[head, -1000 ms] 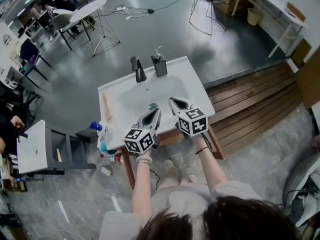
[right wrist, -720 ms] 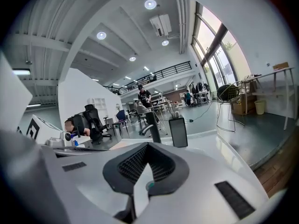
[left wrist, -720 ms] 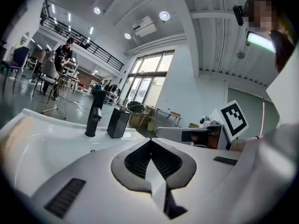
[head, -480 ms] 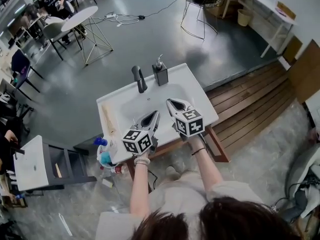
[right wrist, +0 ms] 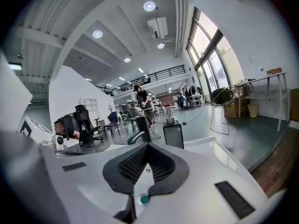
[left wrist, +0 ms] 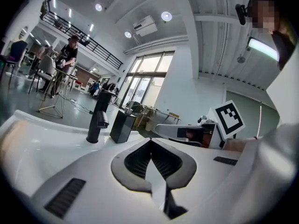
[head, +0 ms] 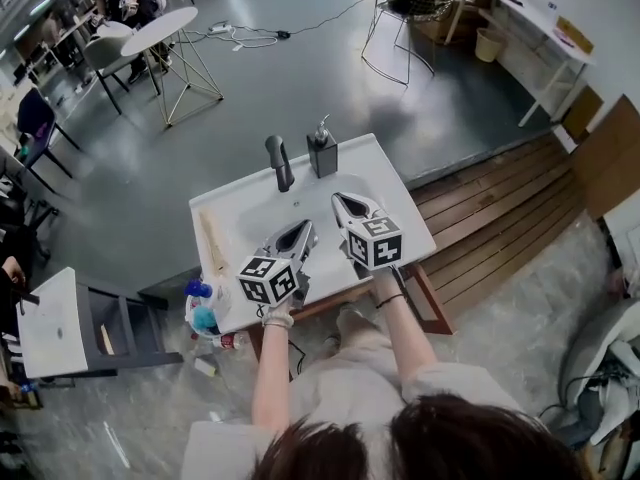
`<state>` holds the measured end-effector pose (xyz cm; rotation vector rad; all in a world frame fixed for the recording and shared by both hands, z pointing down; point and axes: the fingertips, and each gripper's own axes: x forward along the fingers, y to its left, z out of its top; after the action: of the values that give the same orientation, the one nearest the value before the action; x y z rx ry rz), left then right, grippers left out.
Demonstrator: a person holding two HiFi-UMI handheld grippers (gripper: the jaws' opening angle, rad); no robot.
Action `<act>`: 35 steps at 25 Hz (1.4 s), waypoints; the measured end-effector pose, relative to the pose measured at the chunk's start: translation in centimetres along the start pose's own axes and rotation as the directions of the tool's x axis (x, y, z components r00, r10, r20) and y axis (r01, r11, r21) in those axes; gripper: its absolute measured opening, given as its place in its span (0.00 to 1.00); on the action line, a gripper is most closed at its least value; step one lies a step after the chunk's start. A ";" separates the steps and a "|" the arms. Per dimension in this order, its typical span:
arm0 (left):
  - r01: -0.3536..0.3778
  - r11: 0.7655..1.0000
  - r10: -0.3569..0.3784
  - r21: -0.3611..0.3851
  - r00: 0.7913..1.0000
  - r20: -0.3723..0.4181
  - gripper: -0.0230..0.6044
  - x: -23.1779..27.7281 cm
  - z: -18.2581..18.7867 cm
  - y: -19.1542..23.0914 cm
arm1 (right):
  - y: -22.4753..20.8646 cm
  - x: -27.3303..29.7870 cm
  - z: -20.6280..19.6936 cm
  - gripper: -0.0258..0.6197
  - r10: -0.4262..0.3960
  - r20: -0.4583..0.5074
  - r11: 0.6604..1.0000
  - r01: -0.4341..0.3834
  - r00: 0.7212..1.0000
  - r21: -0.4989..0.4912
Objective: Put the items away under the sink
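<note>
Centre of the head view: a white sink (head: 395, 203), with a black faucet (head: 280, 163) and a dark dispenser (head: 322, 154) side by side at its far rim. Along the left ledge, a pale stick (head: 212, 240).

Held over the basin, near each other but apart: left gripper (head: 300, 230) toward the near left, right gripper (head: 345, 203) just right of it and a little further in. Both point toward the faucet.

In the left gripper view: left gripper (left wrist: 150, 146) clenched, tips pressed together, nothing between the ribbed pads. Beyond the tips, faucet (left wrist: 96, 120) and dispenser (left wrist: 122, 125) left of centre; at the right, the right gripper (left wrist: 159, 127) lying level.

In the right gripper view: right gripper (right wrist: 147, 148) likewise clenched and empty. Behind the tips, faucet (right wrist: 140, 133) and dispenser (right wrist: 174, 133); through the slit nearer the camera, the drain (right wrist: 144, 199) straight below.

Lower left of the sink in the head view, low beside its left edge: bottles (head: 203, 313) in a cluster, one blue-capped, one teal, untouched and well apart from both grippers.

Upper left of the frame: a round table (head: 158, 30). Top right: a wire chair (head: 410, 8).
</note>
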<state>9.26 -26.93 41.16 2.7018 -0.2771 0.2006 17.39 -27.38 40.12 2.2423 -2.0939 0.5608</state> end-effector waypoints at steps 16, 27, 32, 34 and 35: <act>-0.034 0.998 0.035 -0.050 0.999 0.003 0.04 4.2 0.9 2.9 | -3.2 6.0 1.7 0.07 0.021 -0.004 1.000 -0.021 1.000 0.015; -0.059 0.996 0.059 -0.062 0.998 -0.009 0.04 6.1 0.5 3.9 | -4.8 8.3 1.6 0.19 0.031 -0.019 0.999 -0.031 0.999 0.016; -0.073 0.995 0.073 -0.067 0.997 -0.005 0.04 6.8 0.5 4.4 | -5.6 9.6 1.3 0.31 0.022 -0.026 0.999 -0.021 0.999 0.024; -0.080 0.995 0.080 -0.067 0.997 -0.006 0.04 7.0 0.5 4.5 | -6.0 10.1 1.2 0.39 0.019 -0.026 0.999 -0.018 0.999 0.042; -0.084 0.994 0.084 -0.068 0.996 -0.007 0.04 7.1 0.4 4.6 | -6.2 10.4 1.1 0.41 0.015 -0.029 0.999 -0.014 0.999 0.040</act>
<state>15.16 -32.38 43.87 2.6246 -0.3895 0.2169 23.98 -37.03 43.31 2.2275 -2.1051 0.6370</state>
